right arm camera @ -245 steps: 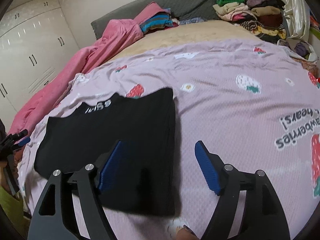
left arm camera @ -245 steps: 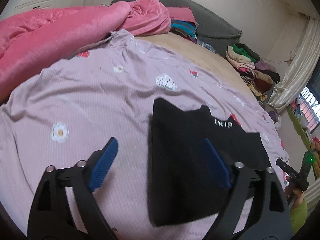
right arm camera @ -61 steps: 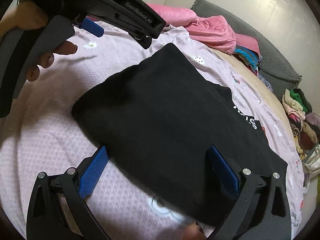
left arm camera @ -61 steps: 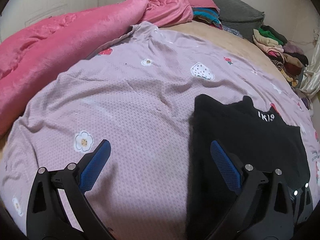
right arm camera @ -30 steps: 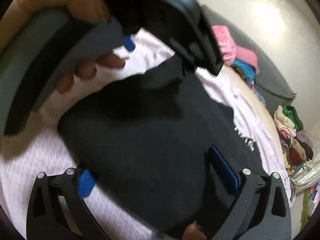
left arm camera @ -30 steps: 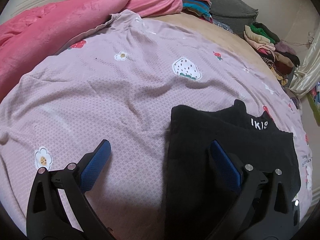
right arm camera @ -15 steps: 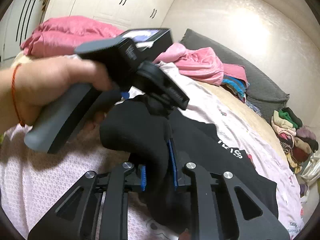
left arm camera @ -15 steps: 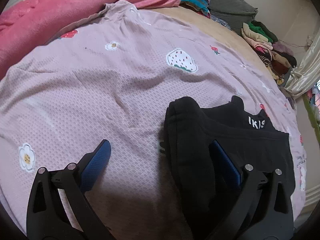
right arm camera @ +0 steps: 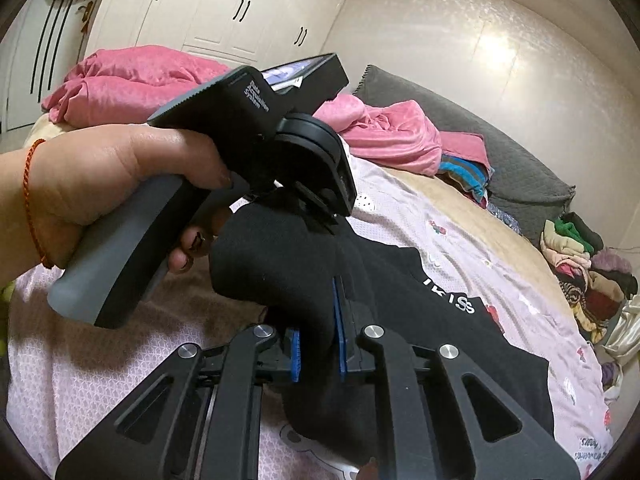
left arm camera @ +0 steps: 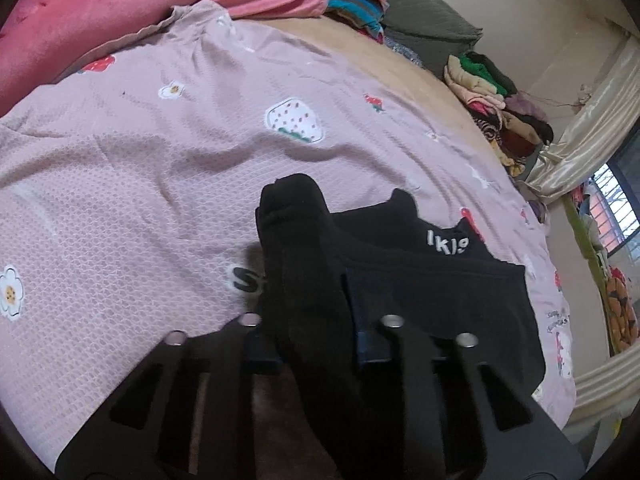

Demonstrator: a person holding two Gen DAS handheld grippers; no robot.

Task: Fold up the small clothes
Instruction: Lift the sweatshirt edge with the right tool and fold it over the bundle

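Bedding fills both views: a lilac sheet printed with strawberries and daisies is spread over the bed, with a pink blanket bunched along its far left side and a grey cushion behind that. White wardrobe doors stand beyond the bed in the right wrist view. Folded clothes are stacked at the far right edge of the mattress, beside a pale curtain.

On the sheet lies the black garment, its collar with white lettering pointing away from the cameras. Most of it rests flat, while its near left edge is lifted off the sheet into a thick, rounded fold.

The left gripper is closed on that raised fold, its blue pads pressed against the black cloth from both sides. Seen from the right wrist camera, a bare hand with a red cord at the wrist grips its grey handle.

The right gripper is likewise clamped on the same bunched edge of the black garment, just beside the left one, the cloth squeezed between its narrow blue pads.
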